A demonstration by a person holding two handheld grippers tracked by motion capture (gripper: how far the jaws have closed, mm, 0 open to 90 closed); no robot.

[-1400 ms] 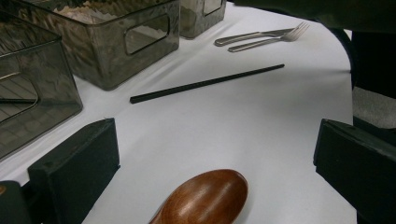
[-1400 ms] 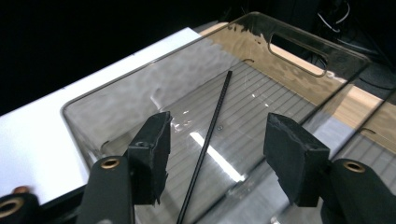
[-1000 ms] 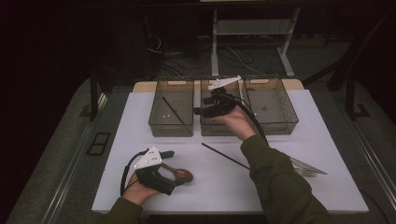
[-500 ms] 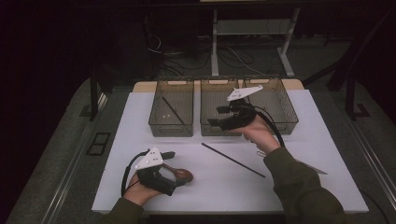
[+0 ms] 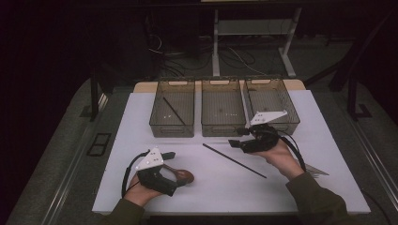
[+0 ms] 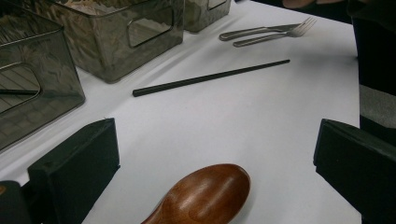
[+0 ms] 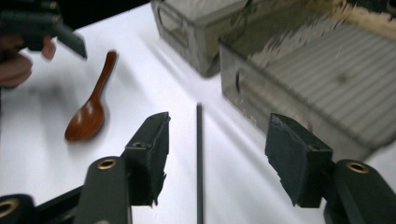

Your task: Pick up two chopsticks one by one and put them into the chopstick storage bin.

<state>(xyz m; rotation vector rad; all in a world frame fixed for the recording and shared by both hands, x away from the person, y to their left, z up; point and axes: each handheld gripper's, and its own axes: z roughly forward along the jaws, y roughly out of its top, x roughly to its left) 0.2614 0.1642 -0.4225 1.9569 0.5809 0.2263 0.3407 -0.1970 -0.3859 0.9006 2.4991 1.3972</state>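
A black chopstick (image 5: 234,161) lies slanted on the white table top (image 5: 211,197). My right gripper (image 5: 236,137) hovers just off its far end, in front of the middle bin. In the right gripper view the chopstick (image 7: 199,158) runs through the gap between the jaws, clear of both pads; my right gripper (image 7: 219,158) is open, and its jaws have just been closing. A brown wooden spoon (image 5: 180,176) lies at the near left. Its bowl (image 6: 205,196) sits between the wide-open jaws of my left gripper (image 6: 215,158), untouched. A second chopstick (image 5: 173,110) lies in the left bin.
Three smoked clear bins (image 5: 223,112) stand side by side at the back of the table. Metal forks (image 5: 317,172) lie near the right forearm and also appear in the left gripper view (image 6: 266,32). The table's front edge runs just behind both hands.
The right hand has come back from over the middle bin, moving right, toward the person and lower, to the chopstick's far end. The left hand and the spoon have stayed put.
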